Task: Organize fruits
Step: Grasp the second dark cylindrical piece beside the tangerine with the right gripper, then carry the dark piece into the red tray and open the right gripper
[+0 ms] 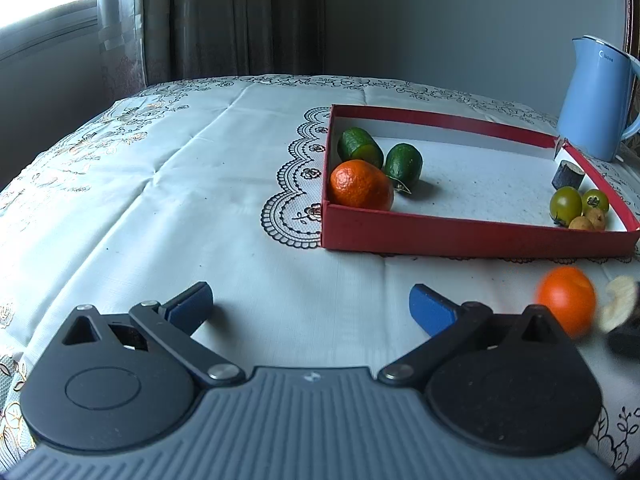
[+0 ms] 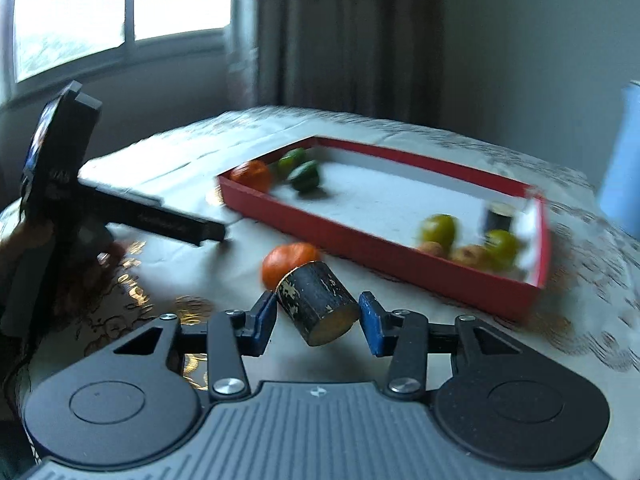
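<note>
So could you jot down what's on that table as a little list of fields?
tray: red box, white inside, on a tablecloth
tray left corner: one orange, two green fruits
tray right corner: small green and tan fruits, one dark stub
outside tray: loose orange
left gripper: open, holds nothing
right gripper: around a dark cane piece
behind tray: blue kettle
</note>
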